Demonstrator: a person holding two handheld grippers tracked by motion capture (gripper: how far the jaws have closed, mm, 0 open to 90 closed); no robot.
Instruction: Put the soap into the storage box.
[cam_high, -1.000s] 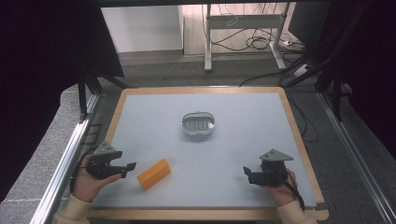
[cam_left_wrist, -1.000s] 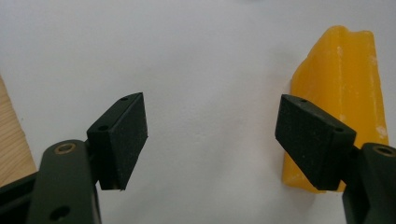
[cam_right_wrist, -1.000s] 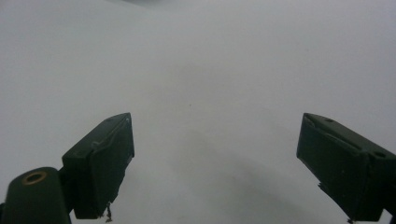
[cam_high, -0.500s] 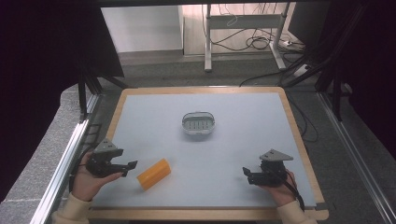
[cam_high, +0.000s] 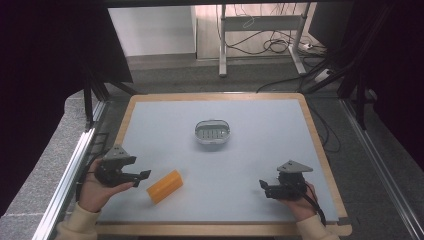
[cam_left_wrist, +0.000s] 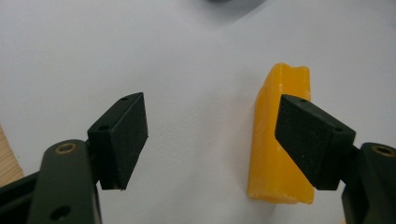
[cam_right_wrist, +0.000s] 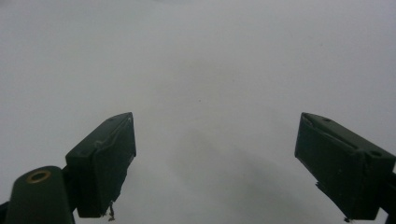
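An orange block (cam_high: 164, 186) lies on the pale blue table top near its front left. My left gripper (cam_high: 142, 175) hovers just left of it, open, its jaws pointing right toward the block. In the left gripper view the orange block (cam_left_wrist: 275, 149) lies ahead, partly behind the right jaw, and nothing sits between the pads. My right gripper (cam_high: 264, 186) rests low at the front right, open, jaws pointing left over bare table. The right gripper (cam_right_wrist: 215, 163) has only blank surface between its wide-set jaws.
A small grey oval dish (cam_high: 212, 133) with a perforated inside stands at the table's middle. The table top (cam_high: 260, 130) has a wooden rim. A metal rail (cam_high: 70, 175) runs along the left side, and cables lie on the floor beyond.
My left gripper has risen slightly above the table beside the orange block. The right gripper and the block have stayed where they were.
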